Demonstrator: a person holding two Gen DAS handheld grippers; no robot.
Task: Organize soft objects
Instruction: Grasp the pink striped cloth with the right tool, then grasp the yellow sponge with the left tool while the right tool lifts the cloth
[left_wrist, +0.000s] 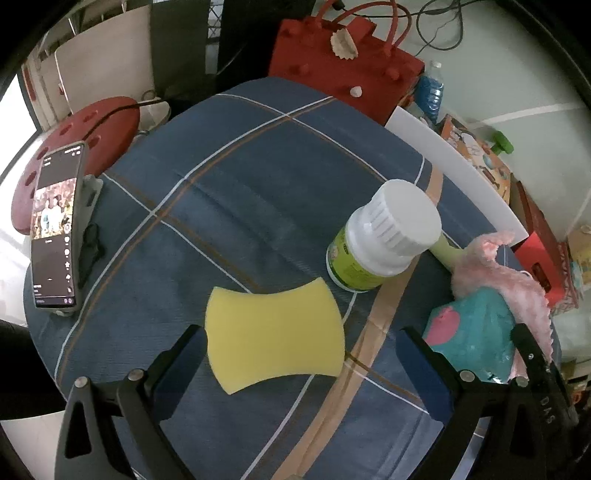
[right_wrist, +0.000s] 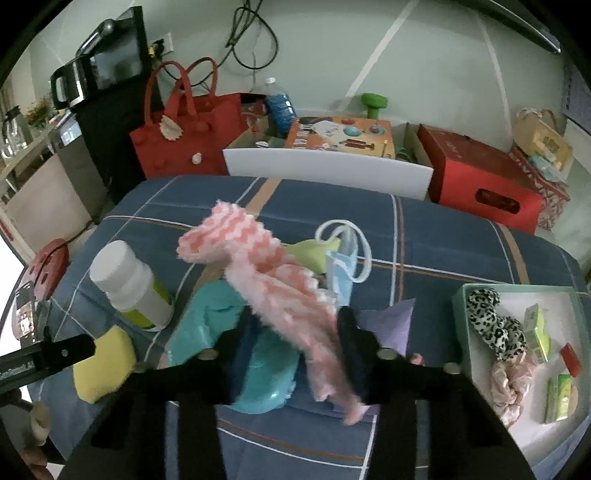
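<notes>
Pink-white zigzag cloth is pinched between the right gripper fingers, lifted clear of the table; its free end flops up toward 11 o'clock, and the tail hangs below the fingers at 6. In the left wrist view the same cloth sits at 3 o'clock, draped over the teal pouch.

Under the cloth in the right view: teal pouch directly below the fingers, light green item and blue face mask just beyond at 12–1 o'clock, purple cloth beside the right finger at 3.

Left gripper fingers are spread wide, nothing between the pads; the yellow sponge lies flat on the table between them, apart from both fingers as far as I can tell. Sponge also shows in the right view at 8 o'clock.

White-capped bottle stands just past the sponge at 1 o'clock, near it, contact unclear.

Green-rimmed box at 3–4 o'clock in the right view holds a leopard scrunchie, a pink scrunchie and small packets.

Phone on a stand at 9 o'clock in the left view, red bag behind the table at 12
</notes>
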